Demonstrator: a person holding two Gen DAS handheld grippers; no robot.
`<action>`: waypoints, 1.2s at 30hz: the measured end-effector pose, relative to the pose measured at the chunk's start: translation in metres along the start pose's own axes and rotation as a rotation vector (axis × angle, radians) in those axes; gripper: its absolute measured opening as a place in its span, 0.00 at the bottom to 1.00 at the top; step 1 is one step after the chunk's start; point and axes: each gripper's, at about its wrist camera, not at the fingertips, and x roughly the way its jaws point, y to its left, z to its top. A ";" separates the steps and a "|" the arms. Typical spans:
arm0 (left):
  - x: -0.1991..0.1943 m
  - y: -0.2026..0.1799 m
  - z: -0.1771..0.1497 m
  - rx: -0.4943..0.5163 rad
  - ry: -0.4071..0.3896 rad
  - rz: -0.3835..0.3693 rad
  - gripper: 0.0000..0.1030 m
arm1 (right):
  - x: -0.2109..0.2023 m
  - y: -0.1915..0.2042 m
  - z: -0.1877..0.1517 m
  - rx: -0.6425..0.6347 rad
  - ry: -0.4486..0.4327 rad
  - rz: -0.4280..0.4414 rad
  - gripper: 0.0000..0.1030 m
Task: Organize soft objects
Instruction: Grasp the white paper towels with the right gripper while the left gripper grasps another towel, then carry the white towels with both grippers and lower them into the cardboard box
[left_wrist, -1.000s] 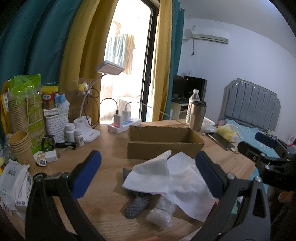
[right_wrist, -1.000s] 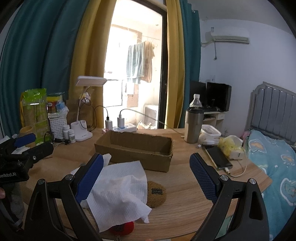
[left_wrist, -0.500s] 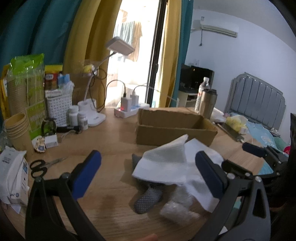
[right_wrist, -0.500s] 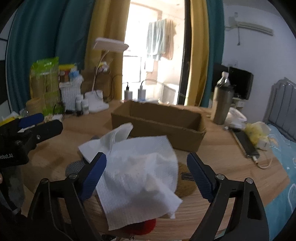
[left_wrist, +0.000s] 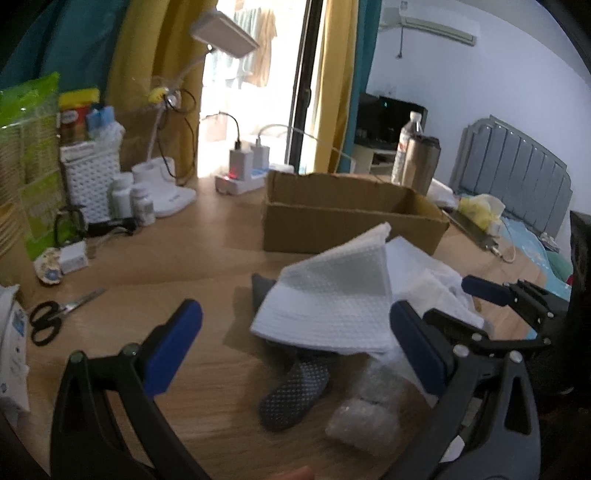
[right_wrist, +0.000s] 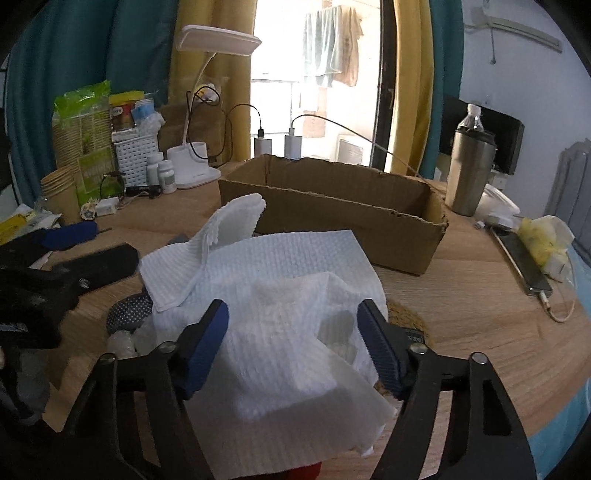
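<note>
A round wooden table (right_wrist: 461, 295) carried a loose heap of soft things near its front edge. On top lay a large white embossed paper towel (right_wrist: 288, 295), draped and crumpled, with a second, folded white paper towel (left_wrist: 332, 295) resting on its left part, one corner standing up.

The right tongs (right_wrist: 291, 350) were partly open, their blue-padded fingers (right_wrist: 205, 345) set on either side of the raised middle of the large paper towel. The towel bulged up between the pads, but whether the pads touched it could not be told; they were not closed on it.

The left tongs (left_wrist: 295, 350) stood wide open and held nothing. Seen from the left wrist, the folded towel lay between and just beyond their pads. Beneath it a dark grey sock with white dots (left_wrist: 291, 387) stuck out toward the near side, and just right of the sock lay a clear crumpled plastic bag (left_wrist: 365, 417). A scrap of something red (right_wrist: 303, 472) showed under the near edge of the large towel.

Just beyond the heap stood an open brown cardboard box (right_wrist: 332, 218). Black-handled scissors (left_wrist: 48, 317) lay on the table to the far left, well apart from the heap.
</note>
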 end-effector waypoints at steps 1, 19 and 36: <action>0.005 -0.001 0.000 0.000 0.012 -0.004 0.99 | 0.002 -0.001 0.000 -0.001 0.005 0.010 0.64; 0.063 -0.019 0.014 0.050 0.192 -0.078 0.84 | -0.003 -0.010 0.007 0.007 0.008 0.097 0.06; 0.055 -0.009 0.028 0.037 0.244 -0.121 0.14 | -0.030 -0.034 0.049 0.013 -0.072 0.045 0.05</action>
